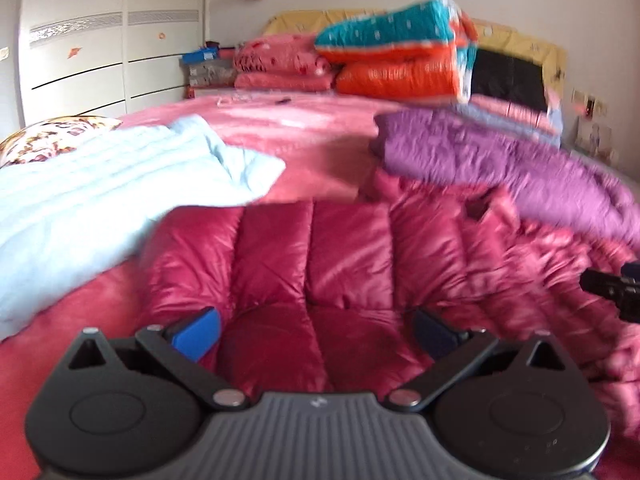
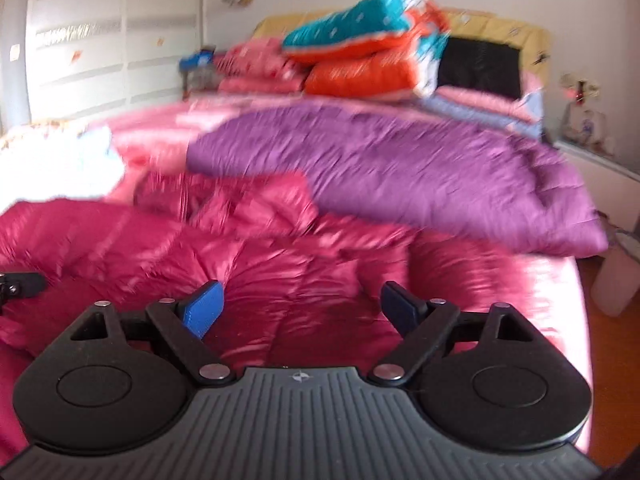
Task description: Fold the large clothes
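Observation:
A shiny magenta quilted down jacket lies crumpled on the pink bed, right under both grippers; it also shows in the right wrist view. My left gripper is open, its blue pads spread just above the jacket's quilted panel. My right gripper is open too, hovering over the jacket's right part. The right gripper's black tip shows at the left wrist view's right edge, and the left gripper's tip at the right wrist view's left edge. Both views are motion-blurred.
A purple down coat lies behind the magenta jacket on the right. A pale blue quilted garment lies to the left. Folded orange, teal and pink quilts are stacked at the headboard. A white wardrobe stands at the left; the bed's right edge drops to the floor.

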A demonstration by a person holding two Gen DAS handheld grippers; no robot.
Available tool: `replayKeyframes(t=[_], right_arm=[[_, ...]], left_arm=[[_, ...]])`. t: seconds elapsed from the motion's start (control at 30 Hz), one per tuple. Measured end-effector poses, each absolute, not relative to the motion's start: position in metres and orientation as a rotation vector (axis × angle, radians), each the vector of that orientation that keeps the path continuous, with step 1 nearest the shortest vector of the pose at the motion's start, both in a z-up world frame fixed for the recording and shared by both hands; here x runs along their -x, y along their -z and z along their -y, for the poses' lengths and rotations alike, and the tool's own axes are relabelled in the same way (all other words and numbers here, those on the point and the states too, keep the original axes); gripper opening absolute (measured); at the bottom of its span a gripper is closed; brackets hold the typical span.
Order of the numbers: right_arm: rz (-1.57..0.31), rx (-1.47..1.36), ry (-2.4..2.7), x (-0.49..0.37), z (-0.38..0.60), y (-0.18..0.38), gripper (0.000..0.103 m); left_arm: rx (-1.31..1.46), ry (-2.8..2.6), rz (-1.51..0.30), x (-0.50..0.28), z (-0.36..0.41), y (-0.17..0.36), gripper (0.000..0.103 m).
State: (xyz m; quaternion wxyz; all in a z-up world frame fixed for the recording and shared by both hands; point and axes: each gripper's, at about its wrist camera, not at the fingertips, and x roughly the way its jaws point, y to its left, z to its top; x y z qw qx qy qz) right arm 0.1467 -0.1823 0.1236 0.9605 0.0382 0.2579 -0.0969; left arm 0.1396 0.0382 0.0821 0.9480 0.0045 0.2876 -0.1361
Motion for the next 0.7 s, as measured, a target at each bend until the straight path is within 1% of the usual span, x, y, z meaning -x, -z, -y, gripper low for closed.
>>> replayKeyframes(t=[0.1,0.27,0.47,0.7], right_arm=[[-0.502,-0.127,0.209,-0.11,0.189,-0.138,0.103],[-0.515,-0.142,0.226,-0.049,0.189,-0.145,0.103],[-0.59,-0.148,0.237,0.001,0.184,-0.134,0.103],[-0.676,-0.125,0.212,0.045,0.17,-0.121,0.103]], left_arm=[[0.02,0.284,-0.584,-0.11,-0.047,-0.099,0.102],[0.028,0.291,-0.573,-0.058,-0.061,-0.122,0.102],[0.037,0.286,-0.601,0.0,-0.086,-0.141,0.102],[0.051,0.217,-0.651,0.054,-0.13,-0.15,0.102]])
